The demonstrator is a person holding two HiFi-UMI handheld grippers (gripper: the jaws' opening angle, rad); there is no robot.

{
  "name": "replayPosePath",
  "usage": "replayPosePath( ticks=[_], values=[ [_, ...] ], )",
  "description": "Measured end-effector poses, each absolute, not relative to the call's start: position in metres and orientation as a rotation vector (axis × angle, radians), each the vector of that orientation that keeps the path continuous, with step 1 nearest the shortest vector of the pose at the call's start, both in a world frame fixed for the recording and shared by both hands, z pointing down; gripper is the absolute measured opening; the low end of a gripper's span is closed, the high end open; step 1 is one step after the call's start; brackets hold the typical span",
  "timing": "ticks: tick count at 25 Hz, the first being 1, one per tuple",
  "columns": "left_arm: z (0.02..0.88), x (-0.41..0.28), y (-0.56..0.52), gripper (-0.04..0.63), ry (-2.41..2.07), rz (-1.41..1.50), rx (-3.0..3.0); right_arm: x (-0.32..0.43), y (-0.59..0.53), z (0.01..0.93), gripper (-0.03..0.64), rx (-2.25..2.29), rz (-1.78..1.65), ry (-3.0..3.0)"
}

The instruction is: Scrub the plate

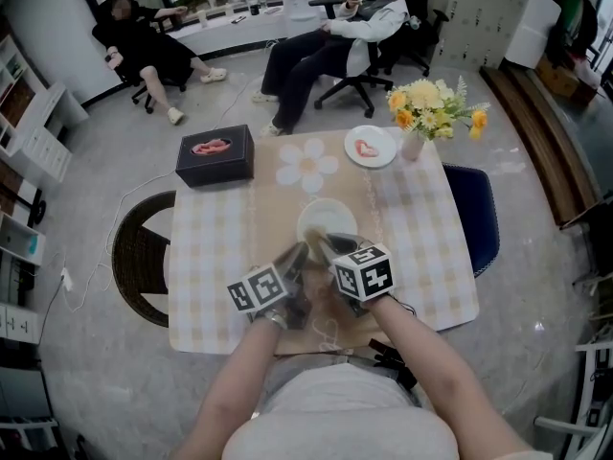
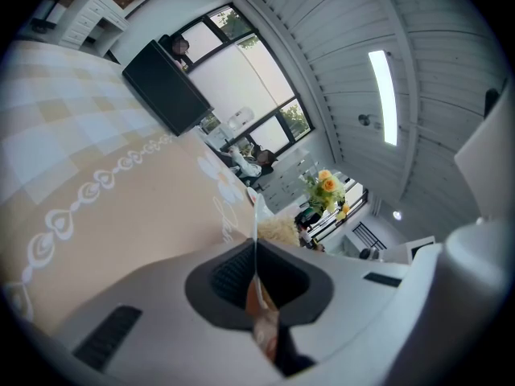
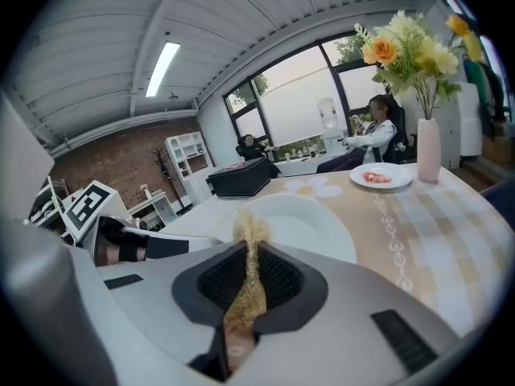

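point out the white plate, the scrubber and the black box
white plate [image 1: 324, 217], head view, the bare middle of its face
scrubber [image 3: 252, 233], right gripper view, its frayed golden tip
black box [image 1: 238, 153], head view, the right part of its top

Overhead; two low views across table

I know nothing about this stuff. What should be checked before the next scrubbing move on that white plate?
1. Is the left gripper shut on the rim of the plate: ok.
2. Is the right gripper shut on the scrubber: ok.
3. Is the scrubber touching the plate: cannot tell.
4. Is the plate well in from the edge of the table: ok.
5. Do the vase and the small plate stand apart from both grippers: ok.
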State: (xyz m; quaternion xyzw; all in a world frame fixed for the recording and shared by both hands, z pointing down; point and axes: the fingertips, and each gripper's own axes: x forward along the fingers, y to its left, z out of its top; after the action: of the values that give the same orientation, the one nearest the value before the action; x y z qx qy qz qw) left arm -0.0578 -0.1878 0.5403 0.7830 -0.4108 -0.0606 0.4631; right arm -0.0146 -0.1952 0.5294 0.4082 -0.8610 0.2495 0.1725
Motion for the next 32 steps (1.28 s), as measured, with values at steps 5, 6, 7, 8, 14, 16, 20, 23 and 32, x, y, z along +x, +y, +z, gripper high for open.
replayPosePath(
  ticks=[5, 6, 7, 8, 14, 16, 20, 23, 32],
  values=[
    [0.541, -0.058, -0.189, 0.018, -1.007, -0.151, 1.921, -0.009, -0.200, 0.531, 0.043, 1.184, 0.629, -2.416],
    [0.541, -0.058, -0.189, 0.018, -1.008, -0.150, 1.921, -0.007, -0.201, 0.531, 0.043, 1.194, 0.612, -2.406],
    [0.541, -0.057, -0.189, 0.018, -1.009, -0.150, 1.922, -0.004, -0.203, 0.533, 0.043, 1.205, 0.599, -2.395],
    [0.541, -0.057, -0.189, 0.018, -1.010, -0.149, 1.923, -0.001, -0.204, 0.534, 0.043, 1.217, 0.593, -2.385],
    [0.540, -0.057, -0.187, 0.018, -1.010, -0.149, 1.931, 0.017, -0.211, 0.539, 0.043, 1.284, 0.566, -2.317],
    [0.540, -0.057, -0.187, 0.018, -1.009, -0.149, 1.934, 0.025, -0.215, 0.541, 0.043, 1.314, 0.563, -2.289],
    [0.539, -0.057, -0.187, 0.018, -1.005, -0.150, 1.941, 0.041, -0.222, 0.544, 0.042, 1.373, 0.566, -2.242],
    [0.539, -0.057, -0.187, 0.017, -1.002, -0.150, 1.941, 0.051, -0.226, 0.545, 0.043, 1.411, 0.580, -2.219],
    [0.538, -0.056, -0.186, 0.017, -0.992, -0.153, 1.953, 0.081, -0.231, 0.547, 0.043, 1.530, 0.601, -2.129]
  ],
)
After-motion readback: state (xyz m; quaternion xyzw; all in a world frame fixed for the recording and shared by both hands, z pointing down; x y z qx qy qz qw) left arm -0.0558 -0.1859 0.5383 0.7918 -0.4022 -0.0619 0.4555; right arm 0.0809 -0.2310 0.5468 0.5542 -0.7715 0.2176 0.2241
